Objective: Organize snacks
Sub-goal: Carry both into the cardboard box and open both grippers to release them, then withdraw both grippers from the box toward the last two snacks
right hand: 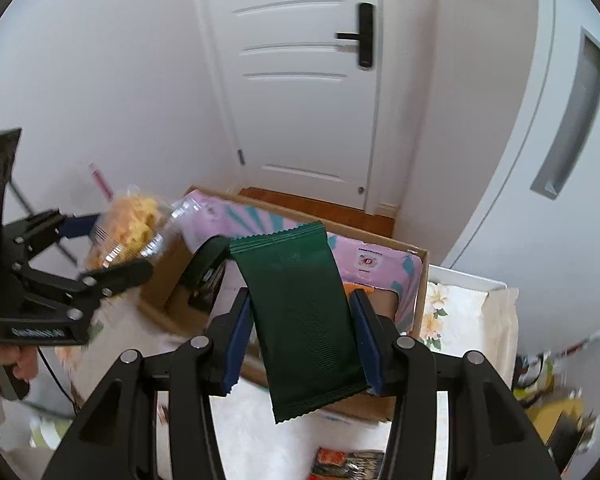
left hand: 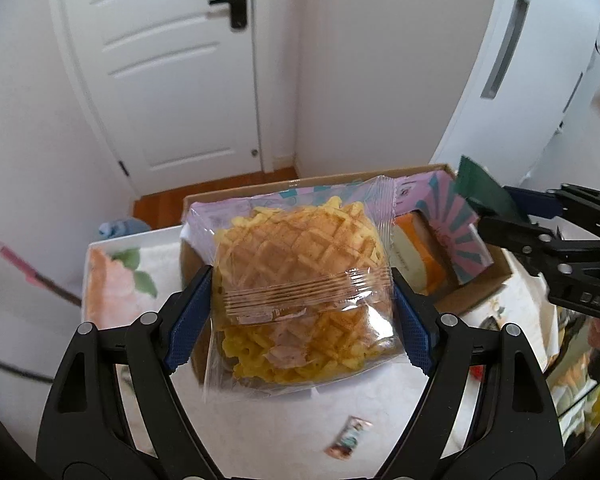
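- The left hand-held gripper [left hand: 300, 316] is clamped on a clear-wrapped waffle pastry [left hand: 300, 280], blue pads pressing both sides of the wrapper.
- The right hand-held gripper [right hand: 298, 338] is pinching a dark green packet [right hand: 300, 320] by its long edges, with the packet's long axis running away from the camera toward the box.
- Both snacks hang above the near side of the cardboard box [right hand: 422, 280], which sits toward the far edge of the tabletop [left hand: 280, 432]; the box lies straight ahead and below each load.
- In my judgement the right side is nearer the box's open middle, the left nearer its left wall.
- A pink-and-teal package [right hand: 380, 258] and an orange pack [left hand: 418, 258] already fill part of the box and limit free room.
- A small wrapped sweet [left hand: 348, 438] lies loose on the near tabletop.
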{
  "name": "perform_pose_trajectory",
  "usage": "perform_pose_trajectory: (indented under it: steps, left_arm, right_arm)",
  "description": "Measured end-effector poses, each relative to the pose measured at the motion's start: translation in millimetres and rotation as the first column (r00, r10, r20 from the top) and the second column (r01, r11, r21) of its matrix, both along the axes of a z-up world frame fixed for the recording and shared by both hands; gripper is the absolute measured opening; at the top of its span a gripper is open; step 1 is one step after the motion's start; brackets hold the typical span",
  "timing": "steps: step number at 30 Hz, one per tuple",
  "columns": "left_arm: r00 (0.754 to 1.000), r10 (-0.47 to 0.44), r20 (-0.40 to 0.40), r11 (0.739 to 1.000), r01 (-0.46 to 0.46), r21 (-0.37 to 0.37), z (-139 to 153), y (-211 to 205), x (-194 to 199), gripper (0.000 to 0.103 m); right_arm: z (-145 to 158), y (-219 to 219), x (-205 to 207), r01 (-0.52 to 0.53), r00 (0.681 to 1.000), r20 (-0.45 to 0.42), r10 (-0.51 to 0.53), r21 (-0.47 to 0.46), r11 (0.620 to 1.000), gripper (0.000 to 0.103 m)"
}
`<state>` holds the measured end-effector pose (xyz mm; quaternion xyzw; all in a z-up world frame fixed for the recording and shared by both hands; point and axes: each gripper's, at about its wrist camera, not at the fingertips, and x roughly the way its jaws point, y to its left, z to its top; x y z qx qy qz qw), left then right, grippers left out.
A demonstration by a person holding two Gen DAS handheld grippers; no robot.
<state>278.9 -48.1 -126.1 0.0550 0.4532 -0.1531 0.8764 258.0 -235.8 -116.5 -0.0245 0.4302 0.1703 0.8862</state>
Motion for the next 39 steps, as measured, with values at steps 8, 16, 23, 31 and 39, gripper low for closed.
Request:
perform_pose_trajectory:
  steps: [8,16,23,31,39]
  left_arm:
    - [0.994,-0.111,-0.023,0.993,0.112,0.046,-34,-5,31,0.100]
    - [0.996,-0.069,-0.057,0.998,0.069,-0.009,-40,25,41,0.100]
    - [1.000,-0.011,-0.008,1.000,0.011,0.009,-27,48,30,0.102]
    - [1.000,0.010,-0.004,1.000,-0.010,0.028,-28,57,20,0.102]
    - [0.999,0.024,0.024,0.999,-0.025,0.024,-18,65,3,0.102]
  right_arm:
    - [-20,2,15,0.174,0.983,-0.067,-0.170,0.061,0.983,0.045]
    - [-40,3,18,0.244,0.961,-0.154,-0.229,0.090,0.966,0.045]
    - [-51,22,36,0.223,0.961,-0.193,-0.198,0.116,0.968,0.045]
    - [-57,40,54,0.258,0.957,-0.172,-0.234,0.133,0.957,0.089]
    - [-48,32,36,0.288,0.951,-0.162,-0.264,0.151,0.946,0.089]
